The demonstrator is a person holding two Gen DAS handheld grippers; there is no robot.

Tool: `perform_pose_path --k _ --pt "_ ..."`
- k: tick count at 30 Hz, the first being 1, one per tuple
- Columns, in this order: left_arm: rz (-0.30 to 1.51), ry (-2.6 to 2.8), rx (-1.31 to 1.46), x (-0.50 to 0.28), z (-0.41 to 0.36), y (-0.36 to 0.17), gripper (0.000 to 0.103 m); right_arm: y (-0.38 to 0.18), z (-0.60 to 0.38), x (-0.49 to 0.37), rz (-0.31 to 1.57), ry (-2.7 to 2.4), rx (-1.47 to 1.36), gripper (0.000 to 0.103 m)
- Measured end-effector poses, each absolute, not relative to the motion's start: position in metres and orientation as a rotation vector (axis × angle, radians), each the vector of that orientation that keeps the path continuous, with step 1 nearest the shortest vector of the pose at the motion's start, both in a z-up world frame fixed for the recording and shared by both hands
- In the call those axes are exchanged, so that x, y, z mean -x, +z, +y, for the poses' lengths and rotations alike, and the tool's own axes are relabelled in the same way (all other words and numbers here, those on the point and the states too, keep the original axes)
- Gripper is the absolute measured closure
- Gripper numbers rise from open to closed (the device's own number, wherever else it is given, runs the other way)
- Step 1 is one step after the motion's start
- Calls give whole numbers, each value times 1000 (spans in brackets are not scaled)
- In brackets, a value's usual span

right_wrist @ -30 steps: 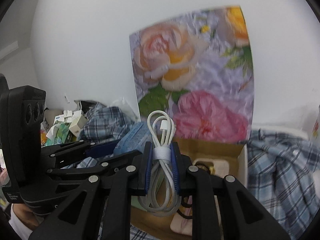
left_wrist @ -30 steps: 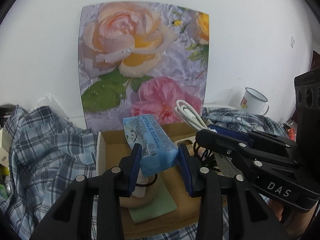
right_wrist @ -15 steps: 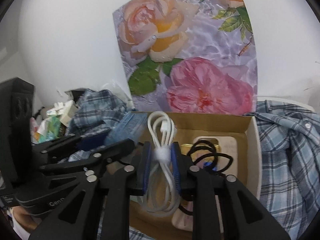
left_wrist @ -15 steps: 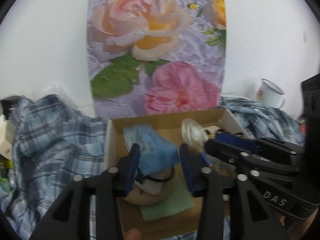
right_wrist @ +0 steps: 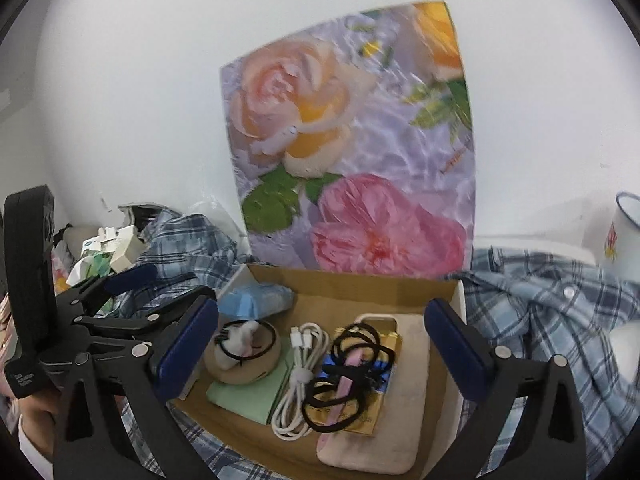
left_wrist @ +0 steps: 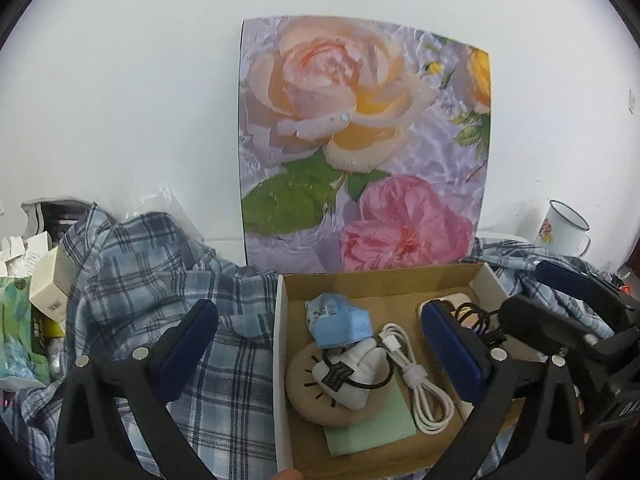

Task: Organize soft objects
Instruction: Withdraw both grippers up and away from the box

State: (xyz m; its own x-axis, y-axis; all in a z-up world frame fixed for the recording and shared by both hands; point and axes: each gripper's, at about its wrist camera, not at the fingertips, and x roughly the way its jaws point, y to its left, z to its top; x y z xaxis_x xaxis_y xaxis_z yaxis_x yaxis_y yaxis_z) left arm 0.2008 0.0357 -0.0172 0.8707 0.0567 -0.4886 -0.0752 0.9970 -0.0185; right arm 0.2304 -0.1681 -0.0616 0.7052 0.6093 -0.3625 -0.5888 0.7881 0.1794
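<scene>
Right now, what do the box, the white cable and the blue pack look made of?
Box: brown corrugated cardboard, matte, white outside by its rim. White cable: smooth, slightly glossy plastic sheath, coiled and strapped. Blue pack: thin crinkled printed film, probably a soft tissue pack; its dented shape suggests it yields.

Both fisheye views sit low and close over the near edge of the cardboard box point(left_wrist: 282, 360), each looking forward and slightly down between its own gripper's fingers toward the flower picture point(left_wrist: 360, 152) leaning on the white wall beyond the far edge. The left wrist view stands off the box's near left corner, with the plaid cloth point(left_wrist: 160, 280) filling its left half. The right wrist view faces the box point(right_wrist: 348, 286) more squarely, and both share its interior, the picture and the cloth.
</scene>
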Motion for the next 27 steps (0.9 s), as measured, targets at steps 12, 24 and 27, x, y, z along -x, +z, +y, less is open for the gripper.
perform_pose_path --k 12,24,27 --pt "369 80 0 -147 30 48 0 -6 -171 -178 237 689 -8 0" --pt "199 54 -5 -78 21 113 0 50 -186 -109 55 711 35 0" --pt "166 71 -22 -61 15 126 0 61 -191 -91 9 666 61 0"
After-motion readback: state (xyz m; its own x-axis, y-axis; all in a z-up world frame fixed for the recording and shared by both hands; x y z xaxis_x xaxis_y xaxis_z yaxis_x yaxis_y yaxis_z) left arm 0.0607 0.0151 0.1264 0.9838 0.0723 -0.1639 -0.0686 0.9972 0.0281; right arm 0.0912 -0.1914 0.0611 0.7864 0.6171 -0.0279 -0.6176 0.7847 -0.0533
